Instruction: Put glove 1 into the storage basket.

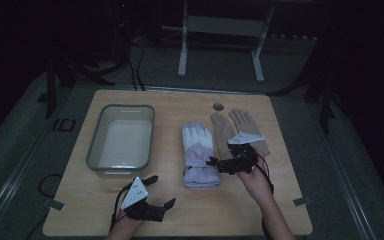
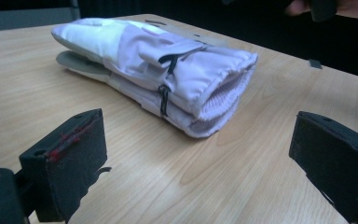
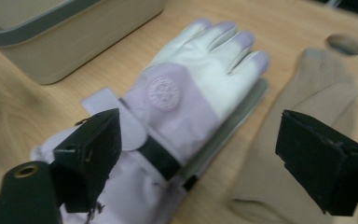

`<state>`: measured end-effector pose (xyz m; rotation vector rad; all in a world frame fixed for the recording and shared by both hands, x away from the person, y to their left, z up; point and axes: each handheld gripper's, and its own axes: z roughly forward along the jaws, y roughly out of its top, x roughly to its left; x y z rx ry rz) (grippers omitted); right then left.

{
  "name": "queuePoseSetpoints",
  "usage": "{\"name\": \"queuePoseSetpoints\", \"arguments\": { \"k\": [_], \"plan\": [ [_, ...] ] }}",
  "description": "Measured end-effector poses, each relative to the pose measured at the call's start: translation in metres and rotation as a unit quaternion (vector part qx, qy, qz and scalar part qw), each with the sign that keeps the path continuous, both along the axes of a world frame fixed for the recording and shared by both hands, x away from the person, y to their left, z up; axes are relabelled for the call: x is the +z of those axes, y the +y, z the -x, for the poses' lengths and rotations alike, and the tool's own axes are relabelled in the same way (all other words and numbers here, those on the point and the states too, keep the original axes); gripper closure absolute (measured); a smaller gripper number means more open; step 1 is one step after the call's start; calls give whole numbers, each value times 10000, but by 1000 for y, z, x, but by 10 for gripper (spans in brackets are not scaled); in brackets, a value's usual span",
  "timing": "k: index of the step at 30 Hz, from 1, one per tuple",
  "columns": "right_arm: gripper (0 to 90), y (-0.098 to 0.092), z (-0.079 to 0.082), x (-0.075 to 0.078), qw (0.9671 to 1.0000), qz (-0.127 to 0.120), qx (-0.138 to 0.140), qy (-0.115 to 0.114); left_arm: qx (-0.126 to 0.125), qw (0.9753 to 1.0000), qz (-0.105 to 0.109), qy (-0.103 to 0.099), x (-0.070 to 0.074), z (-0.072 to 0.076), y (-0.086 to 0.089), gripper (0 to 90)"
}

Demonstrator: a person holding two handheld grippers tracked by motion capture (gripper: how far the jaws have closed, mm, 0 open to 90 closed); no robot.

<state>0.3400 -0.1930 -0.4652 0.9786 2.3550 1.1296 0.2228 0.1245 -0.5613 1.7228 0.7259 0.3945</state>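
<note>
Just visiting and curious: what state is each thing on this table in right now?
Lilac gloves: stacked flat, untouched.
Tan gloves: side by side, flat.
Grey bin: upright, empty.
Left hand-held gripper: open, holding nothing.
Right hand-held gripper: open above the lilac gloves' cuffs.

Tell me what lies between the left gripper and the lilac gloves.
Only bare table: in the left gripper view, wood runs from the open left gripper to the lilac gloves.
</note>
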Motion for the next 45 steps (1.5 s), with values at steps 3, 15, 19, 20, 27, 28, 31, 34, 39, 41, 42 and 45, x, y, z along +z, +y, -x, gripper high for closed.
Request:
{"name": "queuePoseSetpoints", "arguments": {
  "k": [3,15,19,20,27,28,31,34,39,41,42,45],
  "plan": [
    [188,-9,0,1,9998,50,-148,129,-86,9999,38,145,2,0,-2,43],
    [117,-23,-5,7,9962,-504,-487,522,-274,9994,-146,140,39,-22,-26,43],
    [130,-16,-13,7,9953,-592,-456,618,-178,9993,-203,256,54,-39,-36,53],
    [130,-16,-13,7,9953,-592,-456,618,-87,9993,-224,275,57,-44,-38,53],
    [272,2,-31,1,9961,-445,-528,546,363,9950,-819,446,64,-70,-53,347],
    [272,4,-34,-2,9960,-447,-538,565,363,9950,-819,446,64,-70,-53,357],
    [281,9,-37,-9,9959,-363,-505,652,384,9912,-1056,695,58,-75,-61,358],
    [300,13,-41,-19,9946,-402,-469,836,344,9887,-1173,865,49,-77,-68,358],
    [275,18,-47,-39,9923,-405,-429,1086,410,9830,-1319,1213,31,-84,-78,357],
    [232,21,-49,-51,9906,-310,-398,1273,331,9790,-1425,1421,22,-88,-81,346],
    [232,21,-49,-51,9906,-310,-398,1273,331,9790,-1425,1421,22,-88,-81,341],
    [211,22,-50,-62,9871,-274,-442,1512,321,9760,-1554,1489,17,-90,-82,324]
  ]
}}
